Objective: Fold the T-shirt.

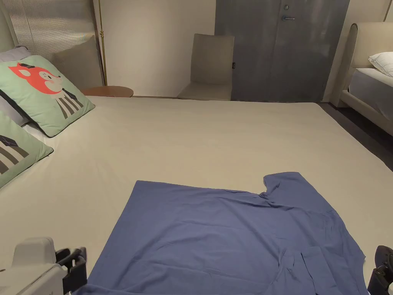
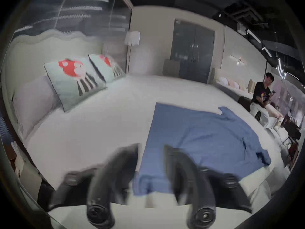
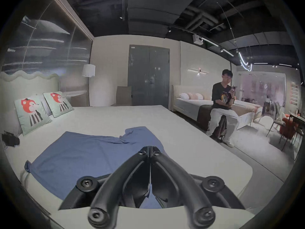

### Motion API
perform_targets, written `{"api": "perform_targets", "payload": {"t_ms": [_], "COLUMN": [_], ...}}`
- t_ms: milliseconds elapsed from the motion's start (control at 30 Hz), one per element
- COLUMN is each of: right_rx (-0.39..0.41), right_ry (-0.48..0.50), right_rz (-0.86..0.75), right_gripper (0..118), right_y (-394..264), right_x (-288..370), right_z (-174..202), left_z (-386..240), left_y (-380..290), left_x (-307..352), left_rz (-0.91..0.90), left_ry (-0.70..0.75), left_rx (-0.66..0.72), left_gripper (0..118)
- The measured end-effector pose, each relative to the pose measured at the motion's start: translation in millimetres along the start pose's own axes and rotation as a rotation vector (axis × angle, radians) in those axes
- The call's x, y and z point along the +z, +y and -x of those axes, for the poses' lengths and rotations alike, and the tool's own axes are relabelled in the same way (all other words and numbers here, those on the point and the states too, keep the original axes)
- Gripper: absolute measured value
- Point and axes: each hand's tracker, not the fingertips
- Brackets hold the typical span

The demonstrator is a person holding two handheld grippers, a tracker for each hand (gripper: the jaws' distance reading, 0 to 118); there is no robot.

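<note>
A blue T-shirt [image 1: 215, 234] lies spread flat on the beige bed [image 1: 199, 134], hem toward the left and collar end toward the right. Its far sleeve [image 1: 289, 184] sticks out and its near sleeve [image 1: 318, 265] is folded onto the body. My left gripper [image 1: 73, 265] hovers at the shirt's near left hem corner. In the left gripper view the left gripper [image 2: 151, 150] is blurred, its jaws apart over the T-shirt's [image 2: 198, 141] hem edge. My right gripper [image 1: 382, 274] sits beside the shirt's right end. In the right gripper view the right gripper [image 3: 149, 148] is shut above the T-shirt [image 3: 85, 155].
Two green fox pillows [image 1: 46, 92] lean at the bed's left end. A chair [image 1: 209, 69] and a grey door [image 1: 280, 50] stand behind the bed. A second bed [image 1: 370, 88] is on the right, where a person [image 3: 222, 107] sits. A black object [image 3: 9, 139] lies near the pillows.
</note>
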Motion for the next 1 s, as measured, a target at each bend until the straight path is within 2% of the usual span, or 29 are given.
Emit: {"api": "perform_targets", "payload": {"t_ms": [33, 67, 100, 200, 267, 300, 333, 367, 400, 467, 533, 567, 600, 633, 667, 733, 800, 900, 967, 1000], "right_rx": [0.000, -0.001, -0.002, -0.004, -0.010, -0.009, -0.008, -0.005, 0.001, 0.008, 0.023, 0.038, 0.056, 0.072, 0.087, 0.108, 0.175, 0.200, 0.207, 0.213], "right_ry": [0.000, 0.005, 0.006, 0.000, -0.003, -0.004, -0.006, -0.005, -0.004, 0.001, 0.011, 0.017, 0.027, 0.038, 0.062, 0.091, 0.082, 0.123, 0.122, 0.121], "right_rz": [0.007, 0.015, 0.019, 0.034, 0.047, 0.056, 0.064, 0.071, 0.081, 0.100, 0.141, 0.173, 0.203, 0.241, 0.308, 0.336, 0.404, 0.467, 0.472, 0.478], "right_gripper": [1, 1, 1, 1, 1, 1, 1, 1, 1, 1, 5, 23, 59, 104, 115, 109, 109, 108, 95, 85], "right_y": [-0.6, -1.6, -2.5, -5.4, -8.0, -9.2, -10.3, -12.1, -14.6, -18.6, -23.1, -25.9, -29.6, -32.4, -38.0, -49.4, -62.3, -81.2, -89.5, -91.9], "right_x": [-0.4, -1.0, -1.1, -1.9, -3.3, -4.7, -5.5, -5.9, -6.3, -7.9, -10.3, -13.1, -16.6, -20.7, -26.1, -29.6, -32.5, -33.9, -32.9, -33.8], "right_z": [-0.1, -0.4, -0.4, -0.7, -1.2, -1.6, -1.8, -2.3, -2.8, -4.0, -5.5, -6.5, -7.6, -8.9, -11.0, -13.1, -12.6, -12.0, -10.1, -9.4], "left_z": [5.8, 12.8, 17.5, 23.8, 23.8, 23.2, 22.5, 21.5, 20.8, 20.7, 20.0, 19.3, 18.6, 18.3, 16.4, 13.8, 10.8, 8.2, 5.7, 5.4], "left_y": [-2.8, -8.2, -14.1, -27.6, -35.3, -38.4, -40.5, -42.7, -43.9, -43.4, -40.2, -38.6, -36.8, -35.0, -33.8, -32.7, -31.4, -32.4, -33.1, -33.3], "left_x": [-9.0, -20.6, -28.2, -45.7, -55.4, -60.1, -63.4, -65.7, -68.0, -66.8, -61.0, -58.0, -53.3, -49.7, -46.0, -38.9, -33.3, -32.3, -31.3, -30.5], "left_rz": [0.061, 0.114, 0.142, 0.200, 0.254, 0.267, 0.275, 0.277, 0.281, 0.275, 0.263, 0.252, 0.238, 0.234, 0.228, 0.206, 0.197, 0.187, 0.188, 0.187], "left_ry": [-0.007, -0.006, 0.006, 0.023, 0.018, 0.011, 0.011, 0.022, 0.028, 0.029, 0.025, 0.032, 0.035, 0.026, 0.026, 0.018, 0.005, 0.003, 0.006, 0.006], "left_rx": [0.019, 0.047, 0.062, 0.060, 0.065, 0.058, 0.054, 0.052, 0.054, 0.067, 0.077, 0.082, 0.080, 0.076, 0.071, 0.060, 0.070, 0.064, 0.060, 0.058], "left_gripper": [66, 91, 108, 108, 103, 94, 74, 58, 46, 34, 6, 6, 5, 5, 5, 5, 5, 5, 5, 5]}}
